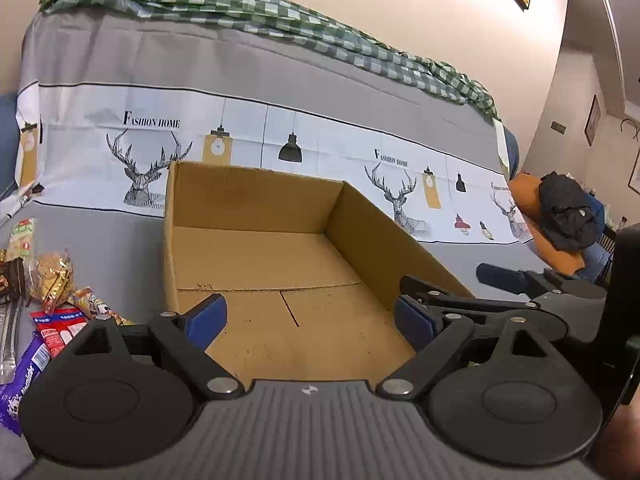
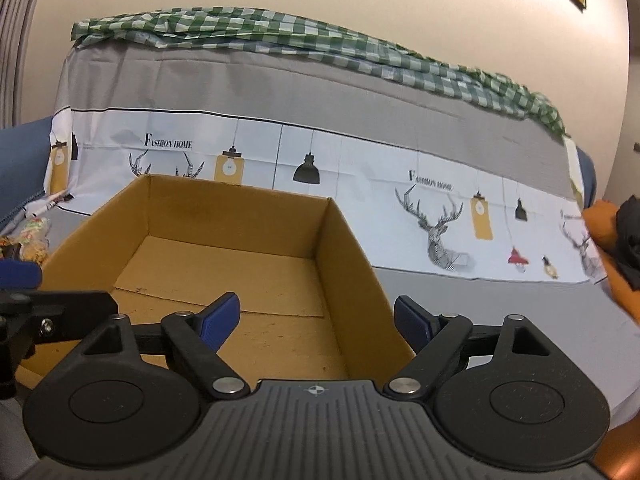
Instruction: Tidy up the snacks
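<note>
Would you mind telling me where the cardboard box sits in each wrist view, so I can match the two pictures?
Left wrist view: the cardboard box fills the centre, snack packets at its left.
Right wrist view: the cardboard box lies centre-left, its right wall midframe.
Shared landmark: the black lamp print behind the box.

- The left wrist view looks forward and slightly down along its jaws, close over the near edge of the box [image 1: 256, 264].
- It faces the sofa back [image 1: 240, 80] and the wall [image 1: 360, 8]; snacks [image 1: 52, 280] lie at its left edge, and the right gripper [image 1: 520, 284] shows at its right.
- The right wrist view faces the same way, close to the box's right wall [image 2: 344, 264], with the left gripper [image 2: 24, 280] at its left edge.
- Both views share the box, the sofa back, the checked cloth [image 1: 260, 12] and the wall.
</note>
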{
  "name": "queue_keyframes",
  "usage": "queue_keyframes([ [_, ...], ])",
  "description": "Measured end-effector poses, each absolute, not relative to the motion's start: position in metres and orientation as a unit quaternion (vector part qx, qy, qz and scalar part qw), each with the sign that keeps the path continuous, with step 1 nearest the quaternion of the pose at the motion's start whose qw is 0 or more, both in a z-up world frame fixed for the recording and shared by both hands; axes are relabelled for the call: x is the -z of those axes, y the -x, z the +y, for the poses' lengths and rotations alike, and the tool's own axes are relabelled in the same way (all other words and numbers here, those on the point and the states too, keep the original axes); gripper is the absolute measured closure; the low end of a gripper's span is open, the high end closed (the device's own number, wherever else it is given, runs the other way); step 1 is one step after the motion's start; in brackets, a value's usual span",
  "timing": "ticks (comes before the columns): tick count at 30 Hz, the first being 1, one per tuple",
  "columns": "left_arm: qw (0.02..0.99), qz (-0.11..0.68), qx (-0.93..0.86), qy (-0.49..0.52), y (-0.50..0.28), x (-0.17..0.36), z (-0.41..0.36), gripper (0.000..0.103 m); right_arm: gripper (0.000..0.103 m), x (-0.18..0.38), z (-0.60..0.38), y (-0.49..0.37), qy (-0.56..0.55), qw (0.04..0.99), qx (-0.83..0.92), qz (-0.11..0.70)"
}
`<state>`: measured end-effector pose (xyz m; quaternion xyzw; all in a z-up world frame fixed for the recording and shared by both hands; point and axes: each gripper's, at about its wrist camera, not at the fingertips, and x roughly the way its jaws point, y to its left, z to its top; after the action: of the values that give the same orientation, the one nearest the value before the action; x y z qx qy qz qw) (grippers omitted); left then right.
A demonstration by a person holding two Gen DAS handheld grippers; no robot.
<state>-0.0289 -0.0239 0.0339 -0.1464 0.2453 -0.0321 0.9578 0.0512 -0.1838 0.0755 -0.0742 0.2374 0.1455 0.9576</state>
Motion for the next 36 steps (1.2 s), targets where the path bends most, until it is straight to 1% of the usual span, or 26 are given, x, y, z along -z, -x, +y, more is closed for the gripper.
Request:
queue_keyframes([
  [4, 0.956, 0.249, 0.035, 0.15, 0.03, -0.033, -0.018, 0.011, 0.021, -0.075, -0.179, -0.054, 0.076, 0.954, -0.15, 0.249],
  [10, 0.952, 0.25, 0.047, 0.168, 0.035, -0.029, -0.005, 0.02, 0.025, -0.077, -0.164, -0.052, 0.078, 0.953, -0.148, 0.254],
  [12, 0.952, 0.248, 0.05, 0.17, 0.038, -0.029, -0.001, 0.028, 0.028, -0.078, -0.161, -0.052, 0.073, 0.952, -0.15, 0.256],
  [14, 0.951, 0.247, 0.055, 0.175, 0.041, -0.03, 0.003, 0.041, 0.035, -0.08, -0.159, -0.051, 0.067, 0.951, -0.157, 0.258],
  [15, 0.951, 0.249, 0.057, 0.176, 0.044, -0.029, 0.005, 0.045, 0.037, -0.082, -0.158, -0.051, 0.065, 0.951, -0.16, 0.258],
  [16, 0.949, 0.254, 0.059, 0.179, 0.045, -0.029, 0.008, 0.054, 0.041, -0.084, -0.155, -0.05, 0.062, 0.95, -0.165, 0.257],
  [17, 0.947, 0.259, 0.059, 0.18, 0.047, -0.03, 0.011, 0.065, 0.047, -0.086, -0.153, -0.049, 0.06, 0.95, -0.169, 0.256],
  [18, 0.945, 0.263, 0.06, 0.182, 0.049, -0.032, 0.014, 0.07, 0.05, -0.09, -0.151, -0.049, 0.054, 0.95, -0.173, 0.254],
  [19, 0.944, 0.266, 0.064, 0.184, 0.051, -0.035, 0.017, 0.078, 0.056, -0.093, -0.148, -0.048, 0.046, 0.95, -0.177, 0.253],
  [20, 0.943, 0.268, 0.073, 0.184, 0.052, -0.041, 0.023, 0.08, 0.06, -0.097, -0.146, -0.048, 0.038, 0.95, -0.181, 0.251],
  [23, 0.937, 0.272, 0.107, 0.189, 0.055, -0.057, 0.041, 0.08, 0.064, -0.106, -0.139, -0.047, 0.006, 0.948, -0.196, 0.25],
  [26, 0.929, 0.277, 0.151, 0.193, 0.062, -0.069, 0.066, 0.08, 0.064, -0.112, -0.128, -0.045, -0.031, 0.942, -0.218, 0.254],
  [30, 0.932, 0.277, 0.155, 0.175, 0.077, -0.072, 0.104, 0.08, 0.064, -0.117, -0.107, -0.041, -0.061, 0.931, -0.249, 0.259],
  [33, 0.93, 0.29, 0.139, 0.18, 0.087, -0.057, 0.135, 0.08, 0.064, -0.117, -0.088, -0.037, -0.071, 0.92, -0.278, 0.268],
  [36, 0.92, 0.314, 0.11, 0.206, 0.089, -0.028, 0.159, 0.08, 0.064, -0.11, -0.062, -0.029, -0.058, 0.909, -0.308, 0.276],
])
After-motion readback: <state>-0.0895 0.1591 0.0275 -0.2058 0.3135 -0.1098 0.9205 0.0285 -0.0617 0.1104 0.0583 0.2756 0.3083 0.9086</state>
